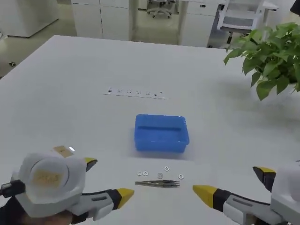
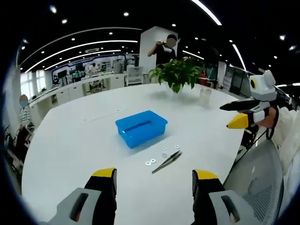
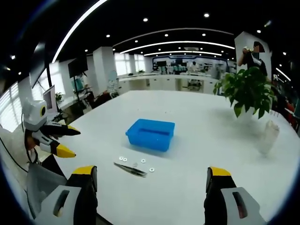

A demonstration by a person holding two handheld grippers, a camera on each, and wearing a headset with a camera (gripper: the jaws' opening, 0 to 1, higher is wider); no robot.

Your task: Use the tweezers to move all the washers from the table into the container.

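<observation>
A blue container (image 1: 161, 133) stands in the middle of the white table. Just in front of it several small washers (image 1: 166, 168) lie loose around metal tweezers (image 1: 157, 183), which lie flat. My left gripper (image 1: 108, 179) hovers open at the near left, short of the tweezers, with nothing between its jaws. My right gripper (image 1: 233, 182) hovers open at the near right, also holding nothing. The left gripper view looks along its open gripper (image 2: 154, 180) at the tweezers (image 2: 166, 161), washers (image 2: 150, 162) and container (image 2: 141, 127). Beyond the open gripper (image 3: 151, 176) in the right gripper view lie the tweezers (image 3: 130, 169) and washers (image 3: 143, 160).
A potted plant (image 1: 274, 51) stands at the far right of the table. A row of sockets (image 1: 136, 92) is set into the tabletop behind the container. A clear bottle (image 3: 265, 136) stands near the plant. A person (image 2: 166, 51) stands beyond the plant.
</observation>
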